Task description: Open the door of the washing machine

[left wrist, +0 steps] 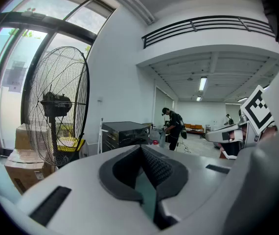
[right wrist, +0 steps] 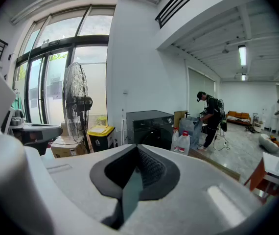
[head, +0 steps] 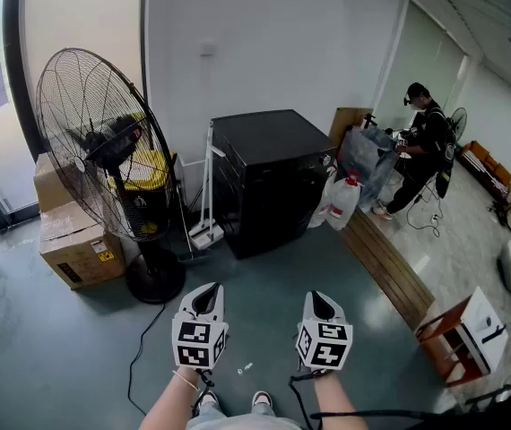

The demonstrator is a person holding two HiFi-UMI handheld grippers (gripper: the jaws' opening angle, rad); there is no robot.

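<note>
The washing machine (head: pixel 269 177) is a black box standing against the white wall, some way ahead of me across the floor. Its front faces right of me, and its door looks closed in the right gripper view (right wrist: pixel 151 130). It also shows small and far off in the left gripper view (left wrist: pixel 125 133). My left gripper (head: pixel 203 305) and right gripper (head: pixel 321 307) are side by side low in the head view, well short of the machine. Both point at it, a little downward. The left gripper (left wrist: pixel 140 148) and the right gripper (right wrist: pixel 137 148) are shut, with nothing held.
A large pedestal fan (head: pixel 103 150) stands left of the machine, with cardboard boxes (head: pixel 76 240) and a yellow-lidded bin (head: pixel 148 182) behind it. A mop (head: pixel 206 195) leans by the machine. Water jugs (head: pixel 341 200), a wooden plank strip (head: pixel 385 258) and a person (head: pixel 421 146) are right. A cable (head: pixel 139 348) crosses the floor.
</note>
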